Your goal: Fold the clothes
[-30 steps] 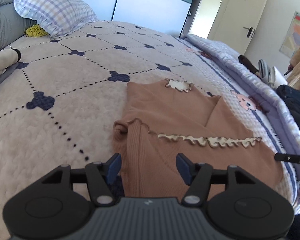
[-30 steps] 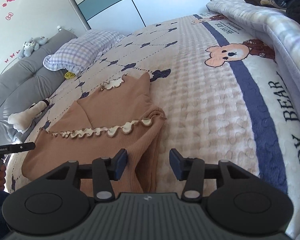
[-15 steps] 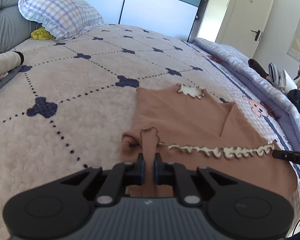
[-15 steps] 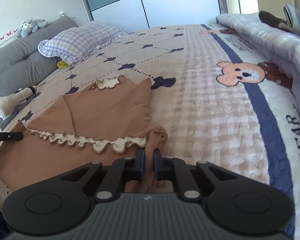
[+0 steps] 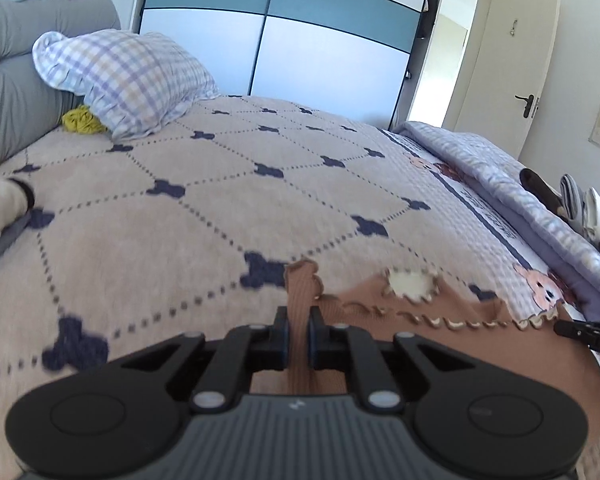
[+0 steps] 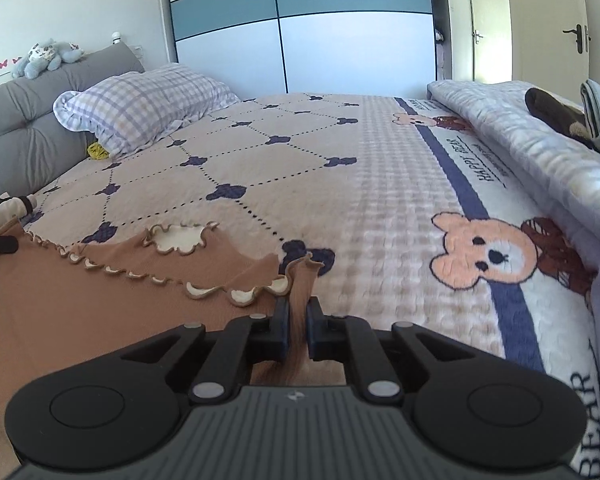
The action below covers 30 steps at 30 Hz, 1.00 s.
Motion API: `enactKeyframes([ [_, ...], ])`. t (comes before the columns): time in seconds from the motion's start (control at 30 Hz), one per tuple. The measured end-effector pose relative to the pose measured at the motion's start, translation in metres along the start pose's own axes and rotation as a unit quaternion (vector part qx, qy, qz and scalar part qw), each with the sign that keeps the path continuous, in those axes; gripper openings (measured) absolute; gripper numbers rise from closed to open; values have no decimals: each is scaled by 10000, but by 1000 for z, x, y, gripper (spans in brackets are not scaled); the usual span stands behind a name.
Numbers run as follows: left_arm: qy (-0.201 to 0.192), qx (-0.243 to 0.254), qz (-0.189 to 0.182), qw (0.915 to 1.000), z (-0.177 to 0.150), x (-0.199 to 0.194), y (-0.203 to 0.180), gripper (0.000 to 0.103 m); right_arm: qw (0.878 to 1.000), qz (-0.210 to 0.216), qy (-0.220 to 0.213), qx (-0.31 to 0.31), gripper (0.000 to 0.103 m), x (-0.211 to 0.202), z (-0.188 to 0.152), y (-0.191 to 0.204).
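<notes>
Both grippers are pinched tight on the brown garment. Low in the centre of the left wrist frame, the left gripper [image 5: 298, 330] has its two fingers pressed against a narrow ribbed strip of the brown top [image 5: 440, 344], which rises between them to a frilled tip just above. Low centre in the right wrist frame, the right gripper [image 6: 297, 326] clamps a similar ribbed strip of the same top [image 6: 80, 300], with cloth squeezed into the small gap between the pads. The garment stretches across the lower part of both frames, its cream scalloped trim [image 6: 236, 294] running as a line between the two held ends and a cream-edged neck opening [image 6: 180, 238] just beyond it. It lies over the pink quilted bedspread [image 6: 300, 168] with navy motifs. A checked pillow [image 5: 128, 80] sits at the upper left against the grey headboard [image 5: 16, 92], a small yellow item [image 5: 82, 120] tucked beside it. A bear print [image 6: 488, 254] shows at the right of the right wrist frame.
</notes>
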<state>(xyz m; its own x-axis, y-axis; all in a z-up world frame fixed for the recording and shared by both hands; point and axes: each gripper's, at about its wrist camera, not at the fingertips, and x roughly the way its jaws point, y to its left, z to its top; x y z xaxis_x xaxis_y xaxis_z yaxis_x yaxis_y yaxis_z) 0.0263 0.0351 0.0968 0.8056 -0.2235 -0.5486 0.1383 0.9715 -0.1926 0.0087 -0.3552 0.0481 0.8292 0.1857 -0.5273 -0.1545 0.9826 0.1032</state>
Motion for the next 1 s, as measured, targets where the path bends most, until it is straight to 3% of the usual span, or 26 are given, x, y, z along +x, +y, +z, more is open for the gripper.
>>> enactKeyframes([
  [0.13,-20,178,214,9996,24,41,-2,9,9998,-170,-67,-44,9,33,25,-5],
  [0.23,189,319,434,9984,27,75,-4,9,9994,-308,29,-123,9,59,36,-4],
  [0.47,579,264,771,9950,8,115,5,11,9964,-554,566,-292,9,112,20,-4],
  [0.5,566,237,796,9949,8,115,7,16,9966,-568,529,-261,9,113,17,-4],
  [0.6,559,292,1004,9929,16,110,10,36,9963,-651,514,-212,10,114,16,-3],
  [0.67,473,193,1087,9928,25,98,13,36,9953,-732,589,-246,17,111,22,-2],
  [0.73,291,114,1107,9934,33,76,15,36,9932,-1013,499,-266,39,97,29,-4],
  [0.83,-5,307,1205,9922,38,32,9,39,9927,-1193,133,-118,41,58,33,-8],
  [1.0,-19,622,645,9960,-4,-17,-34,49,9980,-614,-23,164,42,-11,12,9],
])
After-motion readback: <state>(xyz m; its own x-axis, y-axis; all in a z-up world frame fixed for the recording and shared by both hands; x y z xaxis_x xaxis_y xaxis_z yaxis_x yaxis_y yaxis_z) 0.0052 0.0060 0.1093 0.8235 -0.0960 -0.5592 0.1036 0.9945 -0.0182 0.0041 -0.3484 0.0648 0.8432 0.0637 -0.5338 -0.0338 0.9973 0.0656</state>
